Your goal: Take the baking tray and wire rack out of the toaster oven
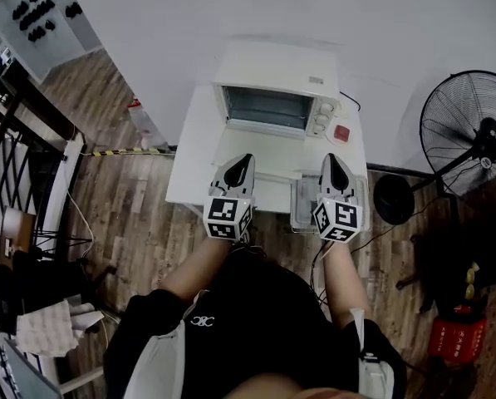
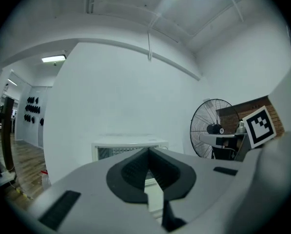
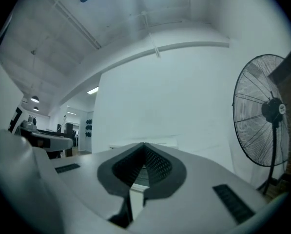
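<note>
The white toaster oven (image 1: 277,98) stands at the back of the white table (image 1: 189,173) with its cavity facing me. A metal tray (image 1: 304,204), possibly with the wire rack in it, lies on the table's front right, partly hidden by my right gripper (image 1: 335,163). My left gripper (image 1: 241,163) hovers over the table's front centre. Both are shut with nothing held, and point level at the oven. The left gripper (image 2: 147,150) view shows the oven (image 2: 128,149) just beyond the tips. In the right gripper (image 3: 144,144) view the oven is mostly hidden behind the jaws.
A large black standing fan (image 1: 472,131) stands right of the table, also the fan (image 3: 269,116) in the right gripper view. A small red object (image 1: 341,133) sits beside the oven. A red container (image 1: 455,339) is on the floor at lower right. Wall close behind the oven.
</note>
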`<move>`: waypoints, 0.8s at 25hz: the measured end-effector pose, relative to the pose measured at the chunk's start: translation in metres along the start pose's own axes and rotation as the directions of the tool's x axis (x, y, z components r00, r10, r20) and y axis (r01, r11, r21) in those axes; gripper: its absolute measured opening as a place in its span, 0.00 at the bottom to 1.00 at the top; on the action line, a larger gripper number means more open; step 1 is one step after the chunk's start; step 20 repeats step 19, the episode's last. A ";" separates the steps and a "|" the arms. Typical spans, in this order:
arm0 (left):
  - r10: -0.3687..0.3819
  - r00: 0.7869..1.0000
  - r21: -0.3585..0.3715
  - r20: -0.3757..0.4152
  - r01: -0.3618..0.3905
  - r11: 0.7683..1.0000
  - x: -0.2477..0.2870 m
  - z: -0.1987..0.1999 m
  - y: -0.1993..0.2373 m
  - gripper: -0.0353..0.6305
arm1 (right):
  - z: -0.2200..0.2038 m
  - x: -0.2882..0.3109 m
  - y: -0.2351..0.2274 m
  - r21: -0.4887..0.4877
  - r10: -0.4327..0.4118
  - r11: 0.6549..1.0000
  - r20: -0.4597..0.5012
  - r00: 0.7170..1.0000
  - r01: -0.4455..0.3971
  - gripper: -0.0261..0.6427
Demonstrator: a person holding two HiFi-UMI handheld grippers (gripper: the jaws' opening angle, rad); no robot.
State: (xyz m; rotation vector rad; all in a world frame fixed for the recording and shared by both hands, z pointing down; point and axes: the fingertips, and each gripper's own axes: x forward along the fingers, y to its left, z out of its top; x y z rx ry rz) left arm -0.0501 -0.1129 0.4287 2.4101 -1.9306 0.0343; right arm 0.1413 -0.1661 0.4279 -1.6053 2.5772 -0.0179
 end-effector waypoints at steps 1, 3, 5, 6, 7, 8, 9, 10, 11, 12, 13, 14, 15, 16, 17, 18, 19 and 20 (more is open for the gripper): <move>0.007 1.000 -0.005 -0.001 -0.007 1.000 -0.001 0.000 0.003 0.07 | 0.001 0.001 0.003 -0.001 0.007 1.000 0.003 1.000 -0.007 0.04; 0.021 1.000 -0.012 -0.002 -0.021 1.000 -0.004 0.001 0.008 0.07 | 0.001 0.004 0.008 0.003 0.017 1.000 0.004 1.000 -0.017 0.04; 0.035 0.999 -0.018 -0.005 -0.035 0.999 -0.004 0.000 0.013 0.07 | -0.002 0.005 0.008 0.013 0.014 1.000 -0.007 1.000 -0.014 0.04; 0.041 0.999 -0.025 -0.009 -0.041 0.999 -0.004 -0.001 0.015 0.07 | -0.004 0.006 0.007 0.021 0.009 1.000 -0.016 1.000 -0.009 0.04; 0.046 0.999 -0.034 -0.013 -0.046 0.998 -0.004 -0.003 0.017 0.07 | -0.005 0.007 0.006 0.029 0.004 1.000 -0.024 1.000 -0.003 0.04; 0.051 0.999 -0.044 -0.018 -0.052 0.998 -0.004 -0.004 0.020 0.07 | -0.006 0.007 0.005 0.035 -0.002 0.999 -0.031 1.000 0.003 0.04; 0.057 0.998 -0.052 -0.021 -0.058 0.997 -0.004 -0.005 0.022 0.07 | -0.007 0.008 0.004 0.039 -0.007 0.999 -0.035 0.999 0.008 0.04; 0.062 0.998 -0.058 -0.023 -0.063 0.996 -0.004 -0.005 0.024 0.07 | -0.007 0.009 0.003 0.041 -0.011 0.999 -0.038 0.999 0.013 0.04; 0.065 0.998 -0.059 -0.024 -0.066 0.996 -0.003 -0.005 0.026 0.07 | -0.007 0.010 0.002 0.041 -0.014 0.999 -0.038 0.999 0.016 0.04; 0.065 0.998 -0.057 -0.023 -0.066 0.996 -0.003 -0.005 0.026 0.07 | -0.008 0.010 0.002 0.039 -0.016 0.999 -0.038 0.999 0.018 0.04; 0.063 0.998 -0.051 -0.021 -0.064 0.997 -0.003 -0.004 0.026 0.07 | -0.008 0.010 0.002 0.038 -0.017 0.999 -0.038 0.999 0.018 0.04; 0.062 0.998 -0.042 -0.019 -0.062 0.997 -0.004 -0.004 0.026 0.07 | -0.008 0.010 0.002 0.038 -0.016 0.999 -0.037 0.999 0.018 0.04; 0.063 0.998 -0.030 -0.018 -0.064 0.998 -0.004 -0.004 0.026 0.07 | -0.008 0.010 0.002 0.038 -0.016 0.999 -0.035 0.999 0.017 0.04; 0.066 0.998 -0.016 -0.017 -0.067 0.998 -0.004 -0.003 0.026 0.07 | -0.008 0.011 0.003 0.038 -0.014 0.999 -0.032 0.999 0.015 0.04; 0.070 0.997 -0.002 -0.016 -0.070 0.998 -0.003 -0.003 0.026 0.07 | -0.008 0.011 0.004 0.038 -0.012 0.999 -0.029 0.999 0.013 0.04; 0.073 0.997 0.011 -0.013 -0.073 0.997 -0.003 -0.002 0.025 0.07 | -0.008 0.012 0.004 0.039 -0.009 0.999 -0.027 1.000 0.010 0.04; 0.076 0.997 0.023 -0.010 -0.075 0.997 -0.003 -0.001 0.025 0.07 | -0.008 0.012 0.005 0.040 -0.006 0.999 -0.024 1.000 0.007 0.04; 0.076 0.997 0.023 -0.010 -0.075 0.997 -0.003 -0.001 0.025 0.07 | -0.008 0.012 0.005 0.040 -0.006 0.999 -0.024 1.000 0.007 0.04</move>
